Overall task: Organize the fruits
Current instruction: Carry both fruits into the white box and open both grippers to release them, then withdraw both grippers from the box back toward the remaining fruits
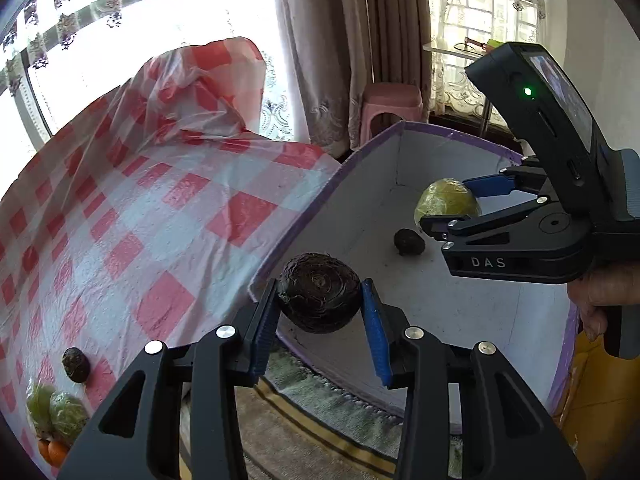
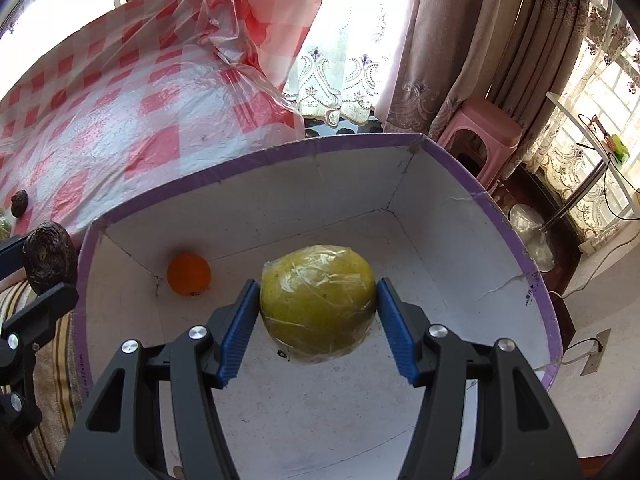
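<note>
The left hand-held gripper (image 1: 320, 320) is closed on a dark brown, rough-skinned fruit (image 1: 319, 293), its blue pads pressed against both sides, and holds it just above the near rim of the white box (image 1: 460, 300), a cardboard container with a purple edge. The right hand-held gripper (image 2: 318, 320) grips a yellow-green fruit wrapped in clear film (image 2: 318, 302), held inside the box above its floor; whether the fruit touches the floor cannot be told. In the left wrist view the body of the right hand-held gripper carries the raised letters "DAS", with a green light glowing on the device mounted above it. Inside the box, a small dark fruit (image 1: 409, 242) lies on the floor near the wrapped fruit, and an orange (image 2: 188, 274) sits in the box's far left corner in the right wrist view. Small printed writing runs along the purple rim, too small to read. Left of the box stretches a surface covered by a red-and-white checked plastic cloth (image 1: 160, 216). On it, well apart from the box, lie another dark fruit (image 1: 75, 365), two green wrapped fruits (image 1: 60, 412) just beside it, and oranges (image 1: 54, 452) at the edge. Beyond the box stands a pink stool (image 1: 390, 110) before the curtains.
</note>
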